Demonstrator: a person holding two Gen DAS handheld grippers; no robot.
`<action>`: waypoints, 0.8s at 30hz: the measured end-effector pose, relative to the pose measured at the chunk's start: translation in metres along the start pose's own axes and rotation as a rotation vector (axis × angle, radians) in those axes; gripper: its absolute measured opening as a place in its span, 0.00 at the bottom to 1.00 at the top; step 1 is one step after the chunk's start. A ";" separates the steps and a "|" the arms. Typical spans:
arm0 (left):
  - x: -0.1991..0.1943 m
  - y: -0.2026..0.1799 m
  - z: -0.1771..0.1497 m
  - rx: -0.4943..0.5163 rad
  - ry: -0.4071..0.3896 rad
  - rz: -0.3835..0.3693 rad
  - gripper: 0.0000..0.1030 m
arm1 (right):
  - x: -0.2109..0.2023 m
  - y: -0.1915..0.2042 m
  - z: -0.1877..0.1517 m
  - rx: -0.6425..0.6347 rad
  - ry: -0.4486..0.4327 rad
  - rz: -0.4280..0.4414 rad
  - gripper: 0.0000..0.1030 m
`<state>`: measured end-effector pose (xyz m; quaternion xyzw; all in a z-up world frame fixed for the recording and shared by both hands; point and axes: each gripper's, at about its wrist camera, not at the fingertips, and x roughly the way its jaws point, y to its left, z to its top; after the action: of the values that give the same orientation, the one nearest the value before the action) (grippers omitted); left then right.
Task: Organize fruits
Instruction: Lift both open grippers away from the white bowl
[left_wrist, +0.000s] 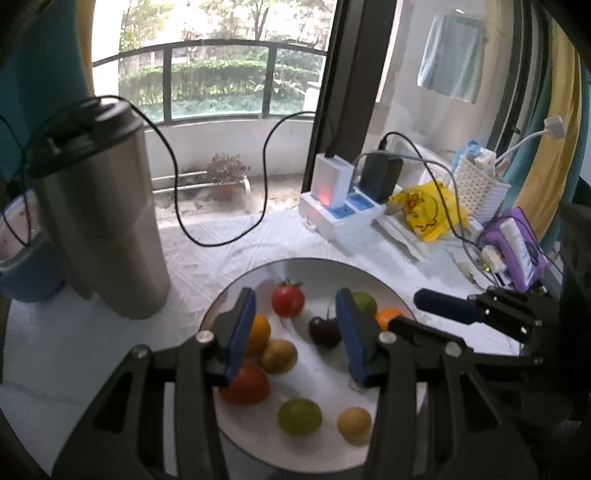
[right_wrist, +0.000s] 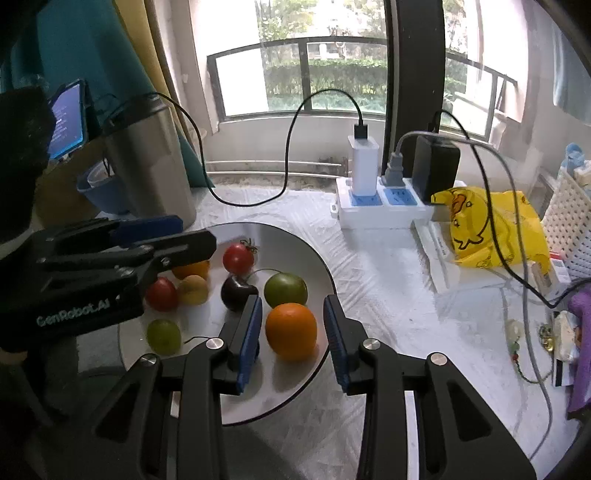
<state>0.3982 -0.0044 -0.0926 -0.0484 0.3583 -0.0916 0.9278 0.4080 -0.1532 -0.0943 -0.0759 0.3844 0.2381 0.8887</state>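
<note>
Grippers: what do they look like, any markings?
Both are black linkage frames with silver pivot pins and blue ribbed finger pads. The left gripper shows in the right wrist view from the side, with white "GenRobot.AI" lettering on its body. The right gripper looks identical; no cables visible on either.

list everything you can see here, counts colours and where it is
plate: one, silvery, on the white cloth
red tomatoes: two, on the plate
oranges: two, one between the right gripper's fingers, one at the plate's far left
green fruits: two, on the plate
yellowish fruits: two, on the plate
dark fruit: one, mid-plate
steel tumbler: one, black lid, left of the plate
power strip: one, white, behind the plate, chargers plugged in
yellow bag: one, duck print, right
white basket: one, far right
blue tub: one, behind the tumbler
left hand-held gripper: open, over the plate
right hand-held gripper: open around the orange, pads apart from it
</note>
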 end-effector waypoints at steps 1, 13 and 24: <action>-0.005 -0.001 -0.001 0.000 -0.005 0.002 0.45 | -0.003 0.002 0.000 -0.003 -0.004 -0.002 0.35; -0.050 -0.006 -0.021 -0.026 -0.039 0.017 0.45 | -0.035 0.019 -0.008 -0.004 -0.013 -0.009 0.35; -0.086 -0.011 -0.039 -0.038 -0.069 0.018 0.45 | -0.071 0.038 -0.021 -0.016 -0.046 -0.014 0.35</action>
<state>0.3079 0.0019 -0.0633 -0.0658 0.3282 -0.0747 0.9393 0.3350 -0.1526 -0.0560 -0.0803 0.3616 0.2365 0.8982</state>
